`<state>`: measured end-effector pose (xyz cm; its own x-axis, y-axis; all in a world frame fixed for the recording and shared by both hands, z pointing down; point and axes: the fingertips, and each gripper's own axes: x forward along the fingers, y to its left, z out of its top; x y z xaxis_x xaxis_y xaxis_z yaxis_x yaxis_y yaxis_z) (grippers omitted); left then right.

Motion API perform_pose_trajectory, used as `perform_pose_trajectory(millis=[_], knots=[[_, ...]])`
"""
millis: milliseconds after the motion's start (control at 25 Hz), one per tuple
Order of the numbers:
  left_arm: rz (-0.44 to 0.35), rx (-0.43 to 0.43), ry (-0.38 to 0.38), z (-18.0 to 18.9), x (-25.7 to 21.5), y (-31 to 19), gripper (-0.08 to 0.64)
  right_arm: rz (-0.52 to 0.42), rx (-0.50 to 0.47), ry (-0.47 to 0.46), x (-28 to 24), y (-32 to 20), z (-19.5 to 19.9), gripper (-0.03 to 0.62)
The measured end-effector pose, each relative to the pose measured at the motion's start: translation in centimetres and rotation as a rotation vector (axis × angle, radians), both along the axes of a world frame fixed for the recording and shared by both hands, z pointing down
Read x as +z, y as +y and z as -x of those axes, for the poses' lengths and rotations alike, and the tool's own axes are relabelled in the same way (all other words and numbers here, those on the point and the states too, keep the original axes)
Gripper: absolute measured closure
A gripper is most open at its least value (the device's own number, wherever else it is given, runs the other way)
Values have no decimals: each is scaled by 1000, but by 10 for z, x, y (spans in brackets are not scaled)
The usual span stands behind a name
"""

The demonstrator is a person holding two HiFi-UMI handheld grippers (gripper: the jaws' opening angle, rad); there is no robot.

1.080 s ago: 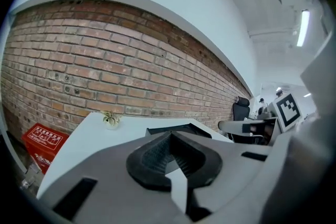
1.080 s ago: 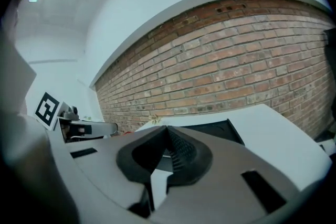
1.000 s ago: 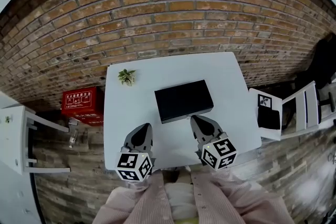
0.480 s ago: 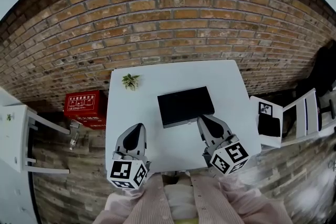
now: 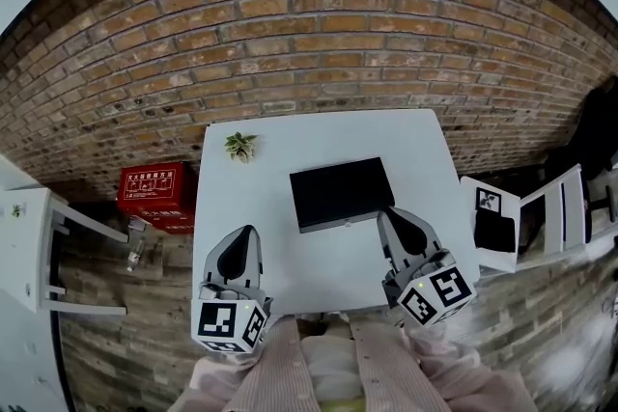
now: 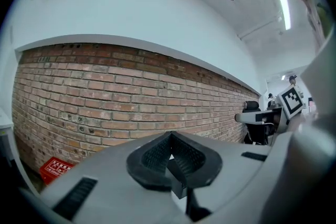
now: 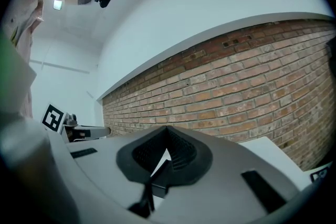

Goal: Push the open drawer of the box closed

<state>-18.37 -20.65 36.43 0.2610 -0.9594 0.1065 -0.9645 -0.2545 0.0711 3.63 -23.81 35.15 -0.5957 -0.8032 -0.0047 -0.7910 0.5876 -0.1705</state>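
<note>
A flat black box (image 5: pixel 341 193) lies on the white table (image 5: pixel 290 280), a thin pale strip along its near edge; the drawer front sits flush with it. My right gripper (image 5: pixel 394 217) is shut and empty, its tips just off the box's near right corner and apart from it. At the table's near left, well clear of the box, my left gripper (image 5: pixel 238 241) is shut and empty too. The left gripper view shows that gripper's (image 6: pixel 169 136) jaws meeting, with only brick wall beyond. The right gripper view shows the same of its gripper (image 7: pixel 167 131). The box appears in neither gripper view.
A small potted plant (image 5: pixel 239 146) stands at the table's far left corner. A red case (image 5: pixel 154 191) sits on the floor to the left, beside a white shelf (image 5: pixel 29 251). A white chair (image 5: pixel 541 212) is on the right. A brick wall (image 5: pixel 309 43) runs behind.
Both grippers have risen and drawn back toward the person. The right tips have left the box's front edge. The left gripper has shifted down and to the left.
</note>
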Motion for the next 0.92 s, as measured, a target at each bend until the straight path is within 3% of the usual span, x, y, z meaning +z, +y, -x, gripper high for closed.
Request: perform_pose_trajectory(millis=[920], knots=[[9, -27, -27, 3, -1, -5, 565, -12, 22, -5, -1, -5, -14, 589]])
